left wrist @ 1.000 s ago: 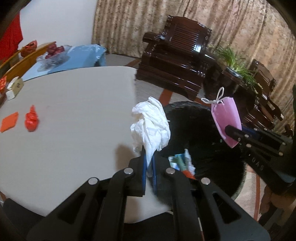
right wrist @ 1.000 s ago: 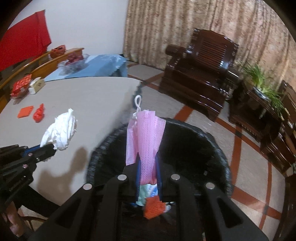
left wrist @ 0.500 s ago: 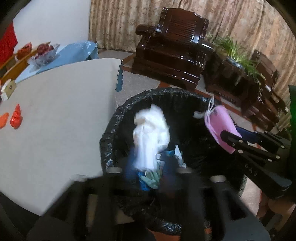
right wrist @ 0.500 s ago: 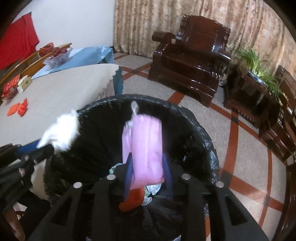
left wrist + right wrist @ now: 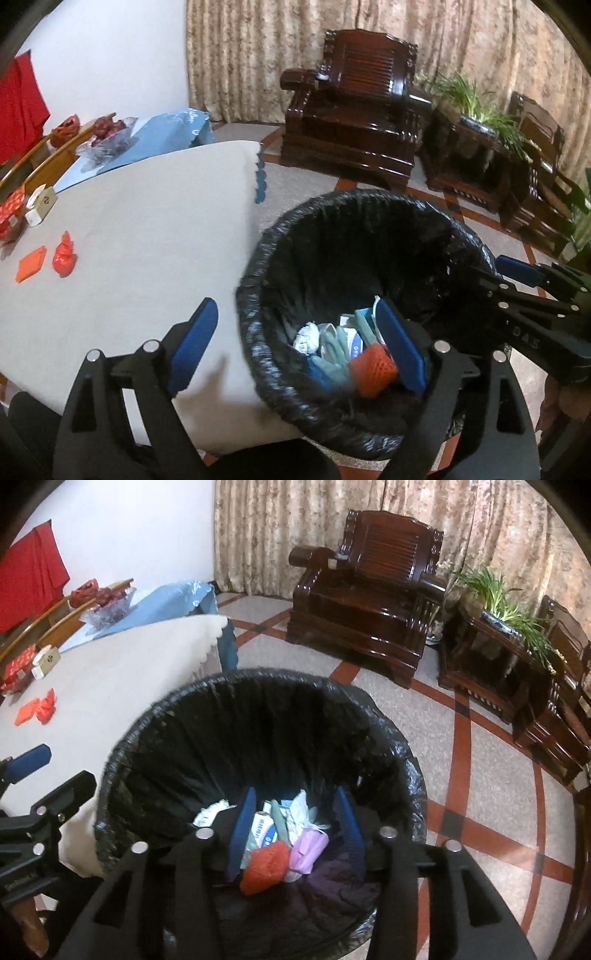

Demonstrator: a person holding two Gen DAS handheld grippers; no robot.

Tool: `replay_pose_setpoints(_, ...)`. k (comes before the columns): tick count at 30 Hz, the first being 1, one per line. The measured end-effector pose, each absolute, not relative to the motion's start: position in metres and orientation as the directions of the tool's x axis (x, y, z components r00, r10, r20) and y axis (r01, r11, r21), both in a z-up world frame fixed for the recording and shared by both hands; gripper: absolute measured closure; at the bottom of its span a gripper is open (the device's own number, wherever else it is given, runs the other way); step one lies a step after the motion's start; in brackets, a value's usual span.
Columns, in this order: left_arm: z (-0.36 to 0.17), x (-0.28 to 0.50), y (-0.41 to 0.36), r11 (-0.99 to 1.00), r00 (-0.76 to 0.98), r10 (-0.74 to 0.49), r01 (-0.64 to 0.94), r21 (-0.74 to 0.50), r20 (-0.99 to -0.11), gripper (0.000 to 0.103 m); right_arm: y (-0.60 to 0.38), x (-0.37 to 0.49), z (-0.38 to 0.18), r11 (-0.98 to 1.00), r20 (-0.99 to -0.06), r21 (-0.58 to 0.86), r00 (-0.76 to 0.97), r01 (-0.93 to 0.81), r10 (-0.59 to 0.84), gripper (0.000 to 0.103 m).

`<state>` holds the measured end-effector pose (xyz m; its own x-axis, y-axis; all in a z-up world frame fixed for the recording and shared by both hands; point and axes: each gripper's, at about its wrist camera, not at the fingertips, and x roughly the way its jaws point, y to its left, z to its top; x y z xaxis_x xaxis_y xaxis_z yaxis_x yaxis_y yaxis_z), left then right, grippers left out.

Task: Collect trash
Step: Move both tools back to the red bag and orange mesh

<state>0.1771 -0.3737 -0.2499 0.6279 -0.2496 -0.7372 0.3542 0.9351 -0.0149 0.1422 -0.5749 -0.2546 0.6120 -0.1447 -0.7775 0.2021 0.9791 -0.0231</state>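
A bin with a black liner (image 5: 255, 266) (image 5: 122, 738) stands beside the table. My left gripper (image 5: 295, 343) hangs over its near rim, jaws opening wide, nothing between them. The white tissue (image 5: 308, 336) lies at the bottom among blue-green scraps and an orange-red piece (image 5: 373, 365). My right gripper (image 5: 295, 830) is above the bin's inside, jaws opening and empty. The pink mask (image 5: 308, 849) lies below it on the pile, next to the orange-red piece (image 5: 266, 860). Each gripper shows in the other's view: right (image 5: 498, 280), left (image 5: 48, 775).
A table with a cream cloth (image 5: 129, 221) lies left of the bin, with a red crumpled wrapper (image 5: 64, 254), an orange flat piece (image 5: 31, 264) and small boxes (image 5: 40, 203) on it. Dark wooden armchairs (image 5: 369, 602) and a plant stand (image 5: 495, 635) line the curtained back wall.
Both grippers moved from beside the table to over the bin and opened. The white tissue left the left gripper and the pink mask left the right; both now lie in the bin.
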Motion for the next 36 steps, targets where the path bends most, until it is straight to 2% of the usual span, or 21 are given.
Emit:
replay_pose_setpoints(3, -0.240, 0.178, -0.356, 0.940, 0.649, -0.237, 0.341, -0.002, -0.723, 0.015, -0.561, 0.143, -0.242, 0.979, -0.764, -0.011, 0.630, 0.202, -0.139, 0.047)
replay_pose_setpoints(5, -0.234, 0.179, -0.337, 0.945, 0.667, -0.224, 0.327, 0.009, -0.710, 0.012, -0.550, 0.144, -0.235, 0.977, -0.754, 0.002, 0.642, 0.211, -0.137, 0.038)
replay_pose_setpoints(11, -0.228, 0.193, -0.270, 0.967, 0.692, -0.163, 0.253, 0.024, -0.703, 0.012, -0.493, 0.156, -0.222, 0.986, -0.732, -0.014, 0.669, 0.167, -0.124, 0.026)
replay_pose_setpoints(30, -0.224, 0.256, 0.023, 0.993, 0.737, 0.115, -0.076, 0.088, -0.666, 0.011, -0.270, 0.232, -0.222, 0.996, -0.709, 0.036, 0.700, -0.082, 0.083, 0.024)
replay_pose_setpoints(36, -0.233, 0.274, 0.072, 0.991, 0.733, 0.131, -0.110, 0.074, -0.668, 0.011, -0.215, 0.261, -0.225, 0.988, -0.709, 0.035, 0.694, -0.147, 0.128, 0.024)
